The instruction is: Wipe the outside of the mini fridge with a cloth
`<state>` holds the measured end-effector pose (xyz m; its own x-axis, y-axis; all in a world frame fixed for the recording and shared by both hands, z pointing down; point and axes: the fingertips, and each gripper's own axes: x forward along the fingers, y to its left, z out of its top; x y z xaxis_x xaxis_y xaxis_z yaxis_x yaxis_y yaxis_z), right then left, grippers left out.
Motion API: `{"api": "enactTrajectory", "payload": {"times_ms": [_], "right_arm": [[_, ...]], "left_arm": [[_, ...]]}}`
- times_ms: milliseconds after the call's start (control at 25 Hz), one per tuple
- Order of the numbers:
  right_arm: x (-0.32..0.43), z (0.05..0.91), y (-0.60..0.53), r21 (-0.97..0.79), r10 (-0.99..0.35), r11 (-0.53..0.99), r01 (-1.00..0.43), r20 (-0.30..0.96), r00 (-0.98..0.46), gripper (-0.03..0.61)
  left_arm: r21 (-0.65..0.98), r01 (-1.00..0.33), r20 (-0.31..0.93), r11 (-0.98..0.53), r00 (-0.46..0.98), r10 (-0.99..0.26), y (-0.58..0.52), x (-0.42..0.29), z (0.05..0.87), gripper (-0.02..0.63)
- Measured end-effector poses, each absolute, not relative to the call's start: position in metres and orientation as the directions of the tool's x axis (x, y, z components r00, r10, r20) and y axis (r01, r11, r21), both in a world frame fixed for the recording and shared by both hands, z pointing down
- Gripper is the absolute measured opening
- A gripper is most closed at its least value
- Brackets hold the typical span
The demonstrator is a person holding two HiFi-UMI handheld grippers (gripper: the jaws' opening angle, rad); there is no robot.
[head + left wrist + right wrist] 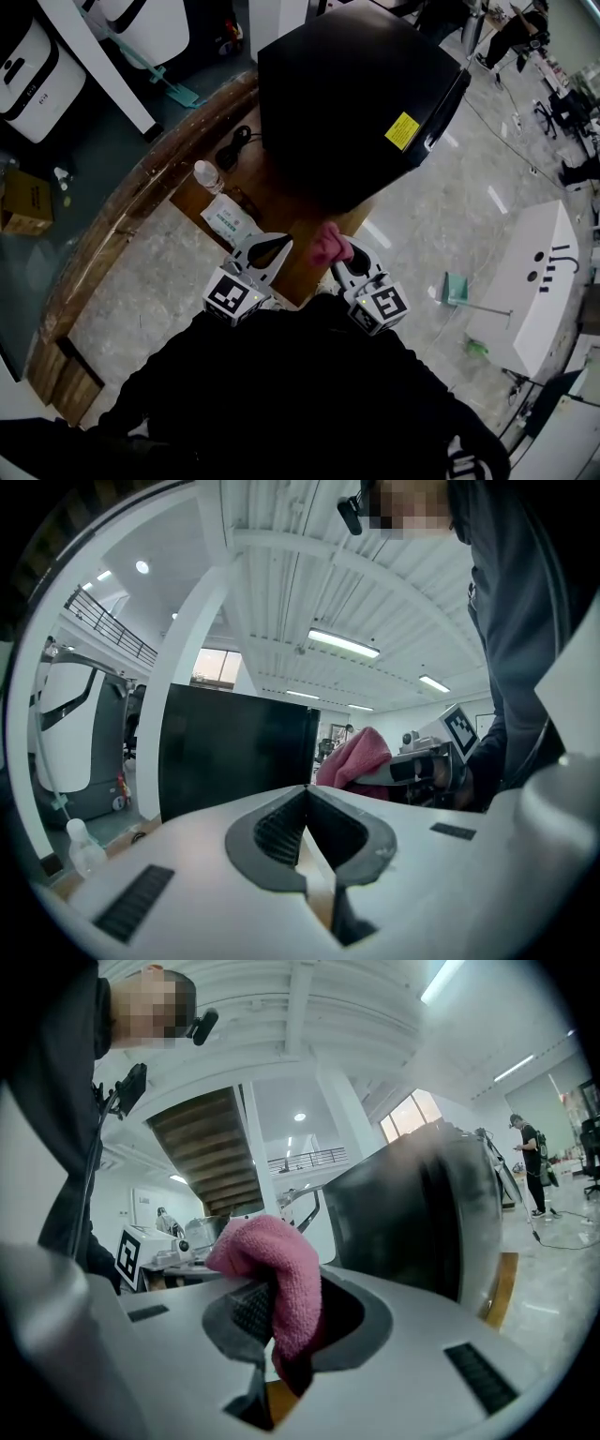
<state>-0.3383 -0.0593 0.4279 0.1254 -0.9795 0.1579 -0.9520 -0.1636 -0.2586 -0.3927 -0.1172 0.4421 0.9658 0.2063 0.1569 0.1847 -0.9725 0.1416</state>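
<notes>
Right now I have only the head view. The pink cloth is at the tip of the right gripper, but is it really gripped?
Observer: Yes. In the right gripper view, the right gripper has its jaws shut on the cloth, which bunches up above them.
Operator: And the left gripper, does it carry something?
Observer: No. The left gripper has its jaws together, with nothing between them.
Operator: Does the cloth touch the fridge already?
Observer: Not yet. The right gripper view shows a bright gap between the cloth and the fridge.
</notes>
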Motion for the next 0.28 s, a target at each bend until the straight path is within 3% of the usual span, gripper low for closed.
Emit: {"api": "enactTrajectory", "payload": {"times_ms": [280], "right_arm": [[-0.3400, 0.4297, -0.0584, -0.219, -0.978, -0.145, -0.965, 0.179, 0.107, 0.073]], "left_arm": [[0.148, 0.176, 0.137, -0.973, 0.971, 0.197, -0.1186, -0.3994, 0.4477, 0.006]]}}
